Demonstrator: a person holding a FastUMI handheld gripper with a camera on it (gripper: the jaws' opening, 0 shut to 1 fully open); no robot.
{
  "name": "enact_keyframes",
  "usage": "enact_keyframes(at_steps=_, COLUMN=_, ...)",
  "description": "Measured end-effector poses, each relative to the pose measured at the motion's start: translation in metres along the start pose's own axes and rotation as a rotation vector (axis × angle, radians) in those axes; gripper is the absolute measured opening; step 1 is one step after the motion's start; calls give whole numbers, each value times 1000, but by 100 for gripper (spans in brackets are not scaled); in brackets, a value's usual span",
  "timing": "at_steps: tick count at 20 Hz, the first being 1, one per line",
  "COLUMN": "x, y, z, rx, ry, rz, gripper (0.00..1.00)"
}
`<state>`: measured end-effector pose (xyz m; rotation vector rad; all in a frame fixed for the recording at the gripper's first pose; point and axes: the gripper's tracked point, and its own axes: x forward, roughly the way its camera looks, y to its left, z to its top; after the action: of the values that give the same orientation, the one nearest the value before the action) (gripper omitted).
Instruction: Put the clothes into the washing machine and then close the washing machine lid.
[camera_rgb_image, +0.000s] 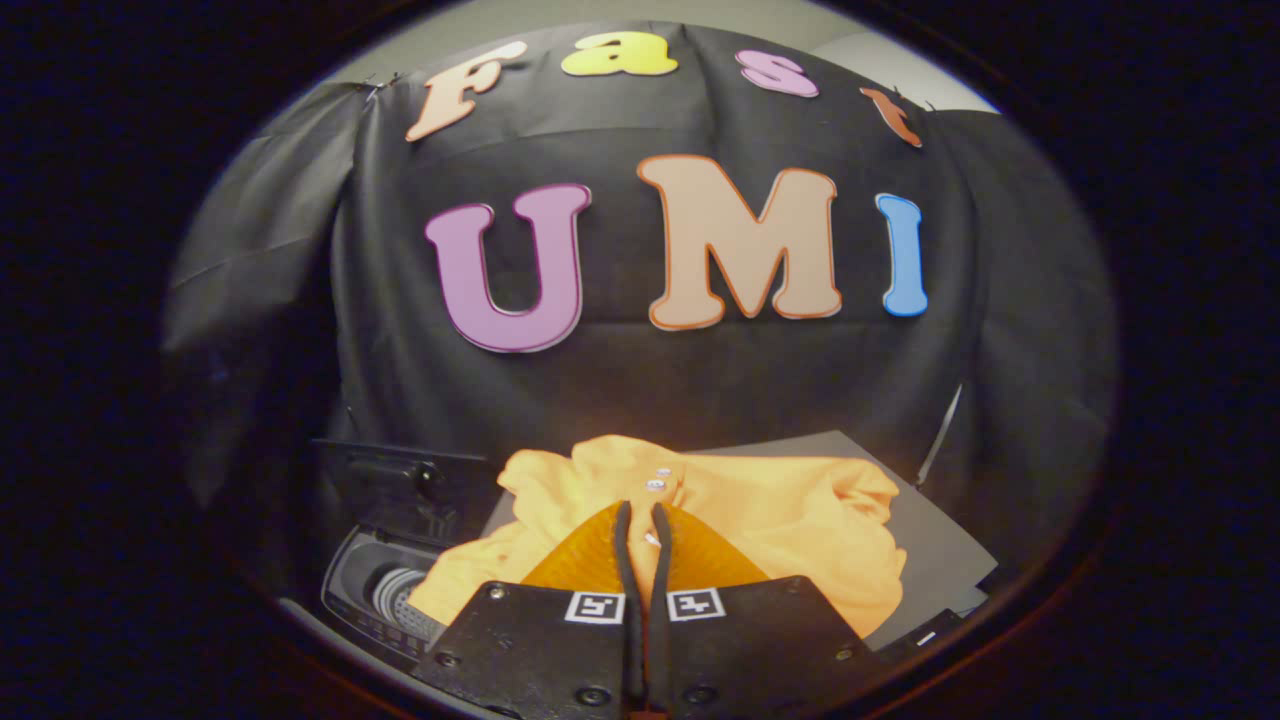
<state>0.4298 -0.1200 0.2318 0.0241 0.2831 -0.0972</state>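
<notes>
1. Since the crumpled orange cloth garment (780, 520) lay just ahead of the fingers, spread over a flat grey sheet (930, 540) on the worktop, we judged that the first half of the task was not yet done.

2. We saw the hand-held gripper (641, 525) with its two fingers drawn nearly together, only a thin gap between them. The tips lay over the near part of the garment, close to some small pale buttons (657, 480). Whether a fold of cloth was pinched between the fingers we could not tell, so we would not call it a grip.

3. We found the small grey top-loading washing machine (375, 600) just beside the garment, on the gripper's left and lower than the cloth. Its mouth stood open, and the pale ribbed drum (395, 592) showed inside.

4. We took the dark panel (410, 490) standing up behind that opening for the raised lid, though the dim light left us unsure of its outline.

5. One edge of the garment hung near the machine's rim; we could not say whether it touched.

6. By our reckoning, everything was left to do: the garment had to be taken up, carried across to the open drum and dropped in, and then the lid brought down.
</notes>
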Motion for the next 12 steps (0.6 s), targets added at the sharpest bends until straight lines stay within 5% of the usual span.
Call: enact_keyframes(at_steps=12, x=-21, y=123, z=91, rx=-26, ry=-83, rz=160, gripper=1)
